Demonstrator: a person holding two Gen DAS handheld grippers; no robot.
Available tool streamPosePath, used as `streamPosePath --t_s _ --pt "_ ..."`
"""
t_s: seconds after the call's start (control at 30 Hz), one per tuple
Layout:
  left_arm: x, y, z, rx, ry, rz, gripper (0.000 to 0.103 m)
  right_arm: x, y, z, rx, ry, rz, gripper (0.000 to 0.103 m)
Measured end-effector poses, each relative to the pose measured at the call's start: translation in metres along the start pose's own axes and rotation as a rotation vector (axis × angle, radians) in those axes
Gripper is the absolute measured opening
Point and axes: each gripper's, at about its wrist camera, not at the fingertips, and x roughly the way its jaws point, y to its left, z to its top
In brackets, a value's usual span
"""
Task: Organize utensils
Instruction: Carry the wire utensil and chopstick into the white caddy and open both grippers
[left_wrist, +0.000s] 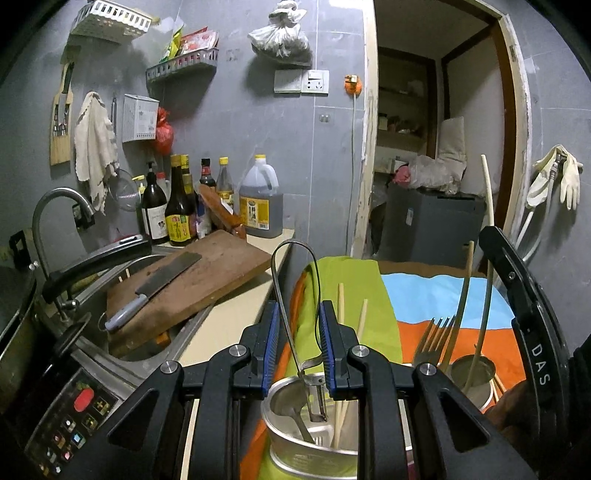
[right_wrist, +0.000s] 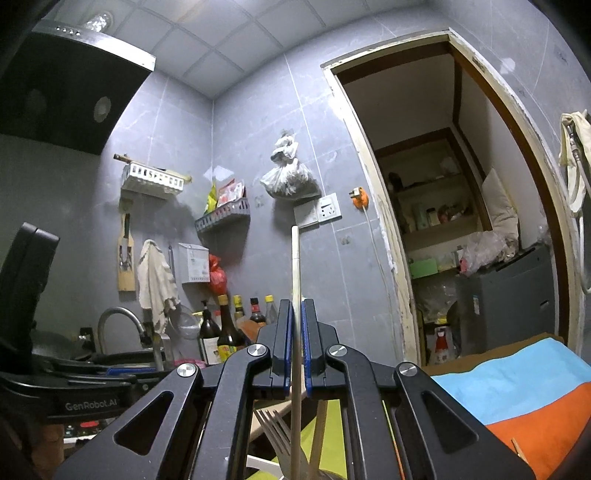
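Observation:
In the left wrist view my left gripper (left_wrist: 298, 325) stands open around the wire-loop handle of a peeler (left_wrist: 295, 280), whose head rests in a metal container (left_wrist: 295, 432) with a ladle and pale chopsticks (left_wrist: 341, 332). The pads do not clearly press the wire. A smaller metal cup (left_wrist: 474, 373) to the right holds a fork (left_wrist: 430, 339) and sticks. My right gripper (right_wrist: 297, 332) is shut on one upright pale chopstick (right_wrist: 294, 266), above the fork (right_wrist: 273, 428); its body shows in the left wrist view (left_wrist: 524, 302).
A wooden cutting board (left_wrist: 192, 280) with a cleaver (left_wrist: 162, 284) lies over the sink. Sauce bottles (left_wrist: 177, 206) and an oil jug (left_wrist: 260, 199) line the wall. A green, blue and orange cloth (left_wrist: 424, 295) covers the table. An open doorway (right_wrist: 461, 221) is at right.

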Motion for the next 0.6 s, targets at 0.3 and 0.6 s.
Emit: streamPosePath --t_s 0.3,0.6 --pt "0.007 -0.004 -0.007 0.014 0.033 -0.008 0.018 0.001 -0.002 -0.009 0.007 0.042 -0.004 0.003" --pt "0.013 -0.004 -0.016 0.005 0.075 -0.038 0.018 -0.002 -0.003 -0.014 -0.001 0.086 -0.008 0.003"
